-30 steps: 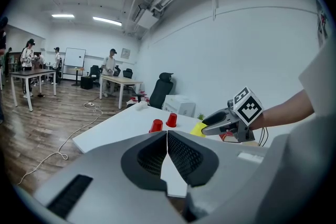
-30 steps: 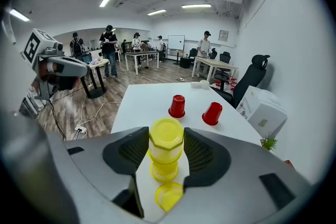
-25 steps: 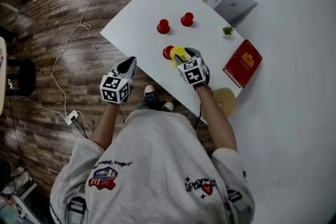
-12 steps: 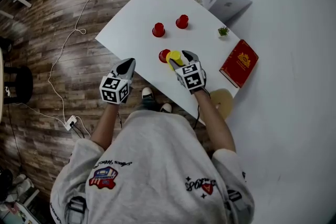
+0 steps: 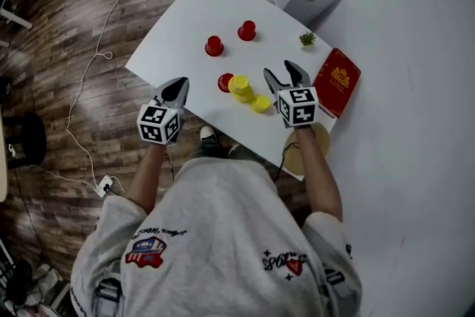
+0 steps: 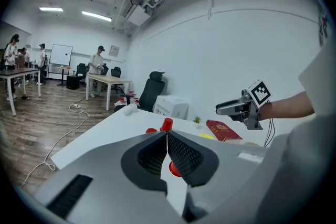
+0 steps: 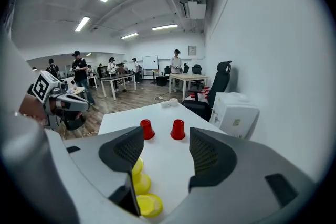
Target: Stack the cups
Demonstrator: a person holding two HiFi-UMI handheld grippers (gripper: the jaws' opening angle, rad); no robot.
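Right gripper (image 5: 282,70), jaws just opened and empty, hangs at two o'clock of yellow plastic cups (image 5: 240,87) on white rectangular table (image 5: 182,33); left gripper (image 5: 177,86) jaws pressed together.

two red cups (image 5: 214,46) stand upside down, apart; a third red cup (image 5: 225,82) sits just beside a row of yellow cups (image 5: 240,87)

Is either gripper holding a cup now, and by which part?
Nothing is held. The right gripper has just been opening its jaws, now empty; the left gripper is shut on nothing.
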